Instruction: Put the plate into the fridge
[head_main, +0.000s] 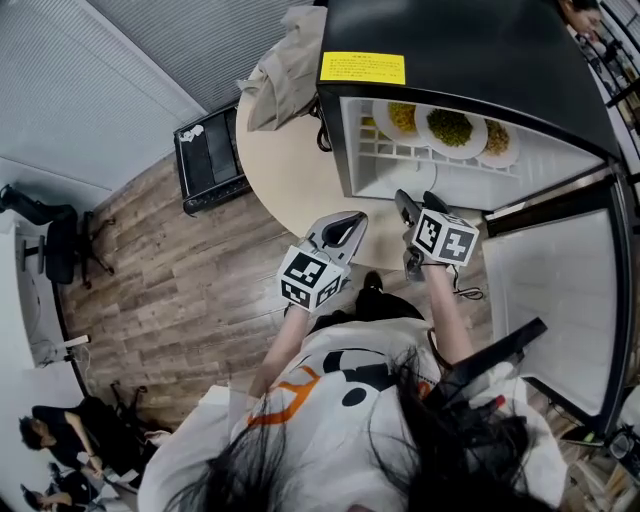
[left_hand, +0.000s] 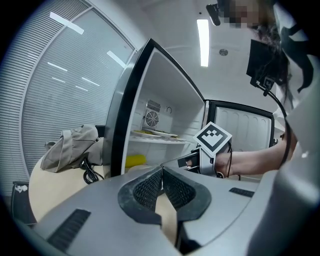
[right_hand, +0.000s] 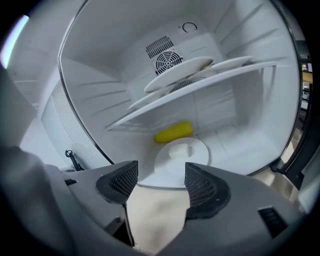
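Note:
The small fridge (head_main: 470, 60) stands open on a round table (head_main: 285, 170). On its floor lies a white plate (right_hand: 181, 156) with a white block on it, free of both grippers. A yellow corn cob (right_hand: 173, 132) lies just behind the plate. My right gripper (right_hand: 161, 182) is open and empty, held just outside the fridge mouth and a little above the plate; it also shows in the head view (head_main: 415, 205) and in the left gripper view (left_hand: 187, 161). My left gripper (head_main: 345, 225) hangs to its left over the table, its jaws (left_hand: 161, 187) shut on nothing.
The wire shelf (right_hand: 200, 90) above carries three plates of food (head_main: 450, 127). The fridge door (head_main: 555, 300) stands swung open at the right. A beige bag (head_main: 285, 75) and a black cable (left_hand: 90, 174) lie on the table left of the fridge. A black case (head_main: 210, 160) sits on the floor.

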